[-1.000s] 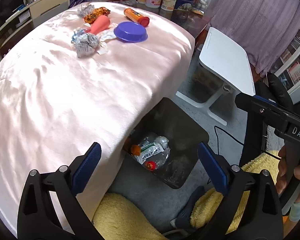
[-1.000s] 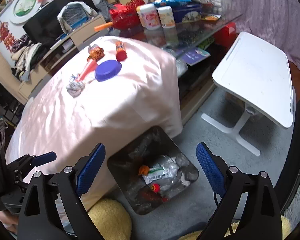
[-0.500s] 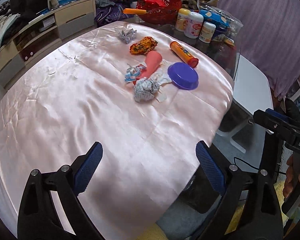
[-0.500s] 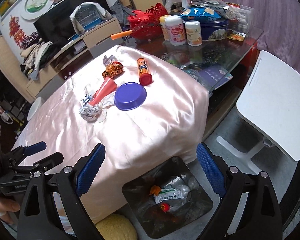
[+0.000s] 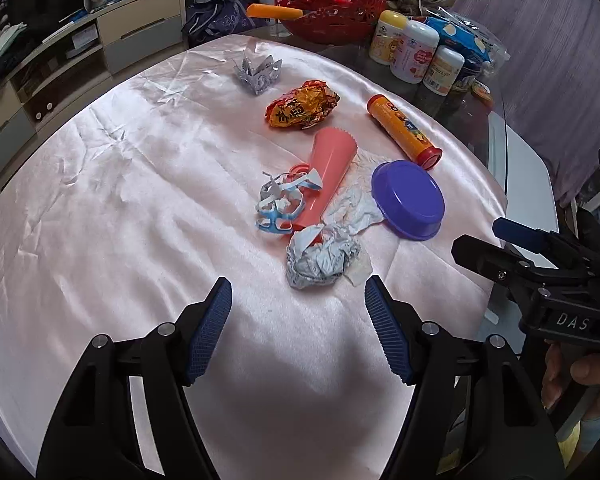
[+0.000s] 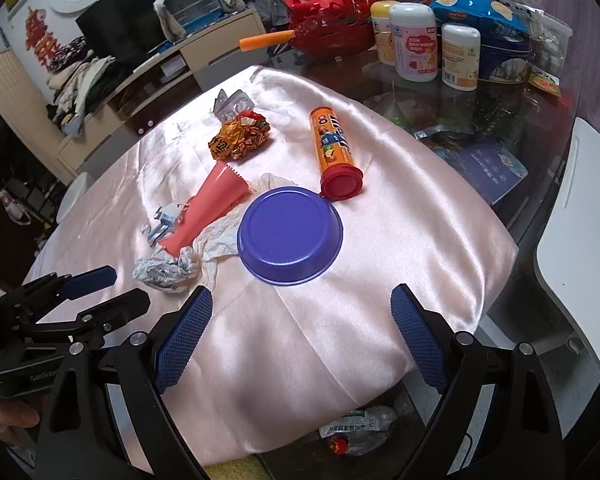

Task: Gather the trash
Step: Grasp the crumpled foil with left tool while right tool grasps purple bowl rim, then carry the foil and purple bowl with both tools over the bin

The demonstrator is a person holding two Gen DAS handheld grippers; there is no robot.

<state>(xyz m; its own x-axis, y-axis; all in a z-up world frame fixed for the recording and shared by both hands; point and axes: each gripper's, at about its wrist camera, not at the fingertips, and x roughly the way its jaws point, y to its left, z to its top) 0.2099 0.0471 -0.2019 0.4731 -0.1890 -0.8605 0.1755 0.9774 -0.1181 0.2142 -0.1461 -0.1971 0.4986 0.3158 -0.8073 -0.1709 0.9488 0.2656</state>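
Trash lies on a pink satin cloth [image 5: 100, 220]: a crumpled silver wrapper ball [image 5: 320, 258], a torn blue-white paper scrap [image 5: 280, 204], a salmon cone cup [image 5: 328, 176], an orange-gold snack wrapper [image 5: 302, 106], an orange tube [image 5: 404, 132], a purple lid [image 5: 408, 200] and a foil piece [image 5: 258, 72]. My left gripper [image 5: 298, 320] hovers just short of the silver ball, its jaws closing with nothing between them. My right gripper [image 6: 300, 336] stands open near the purple lid [image 6: 290, 236], empty. A black bin [image 6: 356, 436] with bottles sits below the table edge.
White jars [image 6: 414, 40], a red basket [image 6: 332, 28] and a blue snack bag [image 6: 480, 12] crowd the glass table behind the cloth. A white side table [image 6: 580, 240] stands at the right. A hand [image 5: 572, 376] holds the other gripper at the right edge.
Both grippers swung from over the bin up across the table toward the trash pile. The left jaws have narrowed. The bin has slid down out of the left view.
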